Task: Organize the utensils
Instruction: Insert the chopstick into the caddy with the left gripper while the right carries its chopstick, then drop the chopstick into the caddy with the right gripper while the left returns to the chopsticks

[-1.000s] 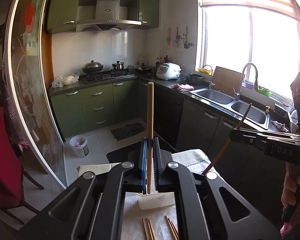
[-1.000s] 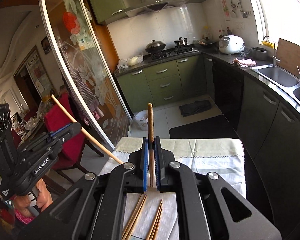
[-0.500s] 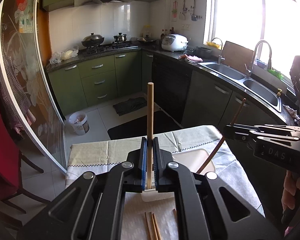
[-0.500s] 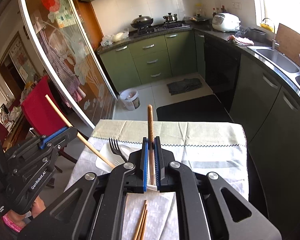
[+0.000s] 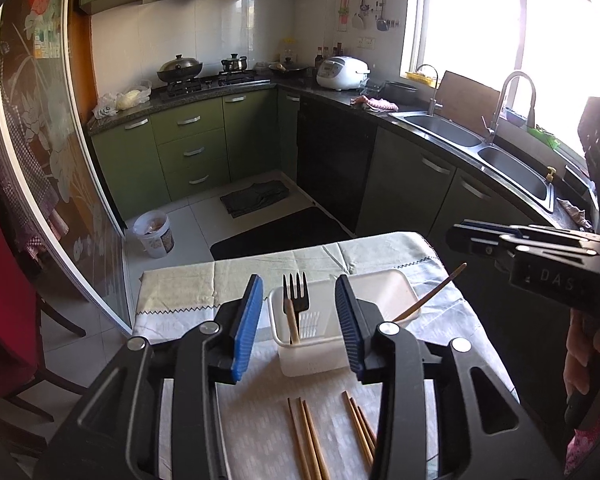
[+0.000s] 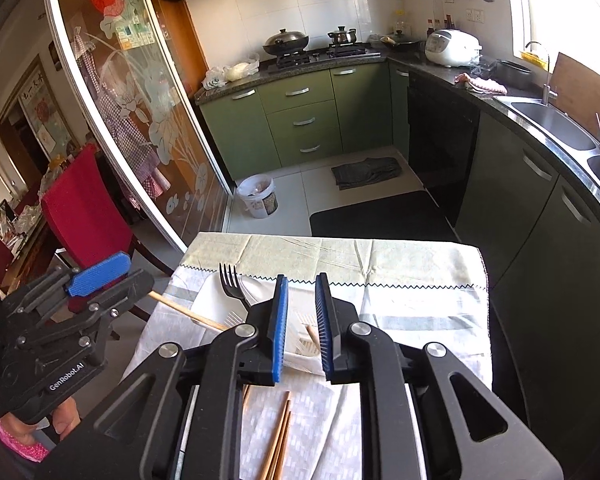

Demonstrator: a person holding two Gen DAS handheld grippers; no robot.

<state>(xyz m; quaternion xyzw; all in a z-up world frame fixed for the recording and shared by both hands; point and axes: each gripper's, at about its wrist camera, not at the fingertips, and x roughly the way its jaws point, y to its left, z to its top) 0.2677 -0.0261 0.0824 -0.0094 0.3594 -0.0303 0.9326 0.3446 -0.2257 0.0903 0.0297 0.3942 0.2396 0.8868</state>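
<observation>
The white holder stands on the cloth-covered table, and everything else is best placed against it. A black fork stands in it, tines up, with one chopstick upright beside it and a second chopstick leaning out over the holder's right rim. More loose chopsticks lie flat on the cloth just on the near side of the holder. Both tools hover above it holding nothing: the left gripper has its jaws spread wide either side of the holder, and the right gripper has its jaws parted by a narrower gap. The loose sticks look light, stiff and smooth, likely to roll or twist in a pinch, so I would take one near its middle, squarely across the blue pads, and lift it clear of its neighbours, which lie touching. The left camera shows the holder whole, with the second stick's free end beyond the rim. The right camera hides most of the holder behind its own jaws, but it shows the fork leaning to the holder's left and the other gripper from the side.
</observation>
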